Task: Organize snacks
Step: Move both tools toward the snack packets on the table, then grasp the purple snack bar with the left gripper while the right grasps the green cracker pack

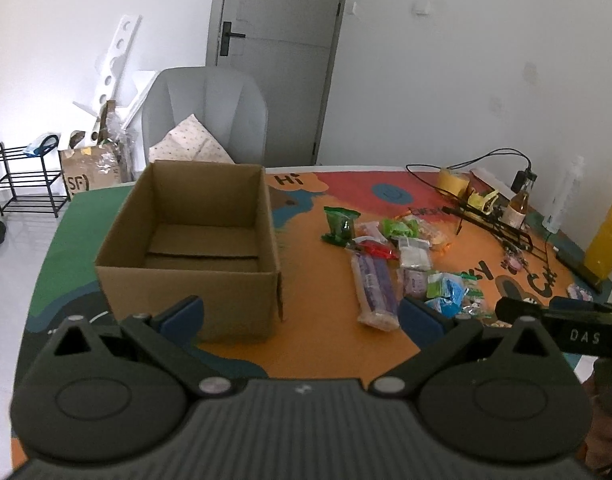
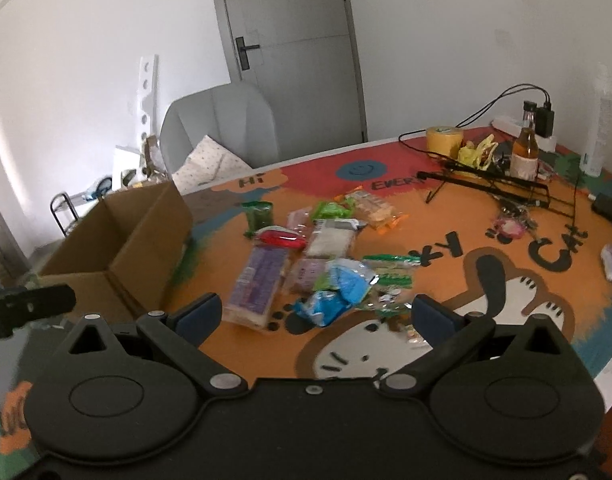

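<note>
Box (image 2: 117, 236) interior hidden in right view.

The table mat (image 2: 434, 280) reads "Hi" and "EVERY" (cut off), a floor carton (image 1: 85, 172) "SF".

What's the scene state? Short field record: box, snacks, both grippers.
box: cardboard box, open top, nothing visible inside, on the left part of the table
snacks: loose pile on the table, right of the box, none in the box
nearest packets: purple pack, blue packet
left gripper: open, holding nothing
right gripper: open, holding nothing, facing the pile
</note>
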A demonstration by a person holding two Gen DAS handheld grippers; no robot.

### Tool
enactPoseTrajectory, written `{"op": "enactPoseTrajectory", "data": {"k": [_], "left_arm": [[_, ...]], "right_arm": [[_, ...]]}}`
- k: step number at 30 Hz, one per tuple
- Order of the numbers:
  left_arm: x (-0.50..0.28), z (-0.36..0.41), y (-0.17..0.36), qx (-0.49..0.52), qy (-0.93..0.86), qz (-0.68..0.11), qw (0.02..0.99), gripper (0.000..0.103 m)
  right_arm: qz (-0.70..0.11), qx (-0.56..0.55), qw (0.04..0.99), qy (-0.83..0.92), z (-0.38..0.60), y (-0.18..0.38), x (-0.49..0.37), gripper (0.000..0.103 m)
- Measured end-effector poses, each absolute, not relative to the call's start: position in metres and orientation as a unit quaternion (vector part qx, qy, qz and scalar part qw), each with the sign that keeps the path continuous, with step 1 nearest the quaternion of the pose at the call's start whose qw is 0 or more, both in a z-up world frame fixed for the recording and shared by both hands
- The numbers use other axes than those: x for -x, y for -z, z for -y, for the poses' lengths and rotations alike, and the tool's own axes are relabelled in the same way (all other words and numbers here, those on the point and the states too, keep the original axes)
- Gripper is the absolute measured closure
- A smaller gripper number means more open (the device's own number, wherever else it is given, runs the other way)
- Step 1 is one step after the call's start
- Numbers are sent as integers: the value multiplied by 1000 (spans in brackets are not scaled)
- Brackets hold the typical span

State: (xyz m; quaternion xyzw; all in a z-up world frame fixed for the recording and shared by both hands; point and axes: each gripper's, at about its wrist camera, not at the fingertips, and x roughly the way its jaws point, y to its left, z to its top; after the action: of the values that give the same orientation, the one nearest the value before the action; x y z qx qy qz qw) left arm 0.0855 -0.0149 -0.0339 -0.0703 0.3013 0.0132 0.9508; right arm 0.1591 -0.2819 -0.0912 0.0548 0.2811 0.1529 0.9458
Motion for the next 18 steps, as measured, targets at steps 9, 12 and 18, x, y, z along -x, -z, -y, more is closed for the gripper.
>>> {"op": "enactPoseTrajectory", "data": {"k": [9,12,18], "left_arm": [[-116,27,49,73,9,-321,944,0],[-125,34,55,64,17,-329,942,0],[-145,49,66,62,39,-335,939,1]], "right_arm": [[-315,-42,938,-138,295,110,-180,0],[-316,-40,939,-132,300,117,-188,0],[-324,-63,933,-143,314,130,-203,0]]}}
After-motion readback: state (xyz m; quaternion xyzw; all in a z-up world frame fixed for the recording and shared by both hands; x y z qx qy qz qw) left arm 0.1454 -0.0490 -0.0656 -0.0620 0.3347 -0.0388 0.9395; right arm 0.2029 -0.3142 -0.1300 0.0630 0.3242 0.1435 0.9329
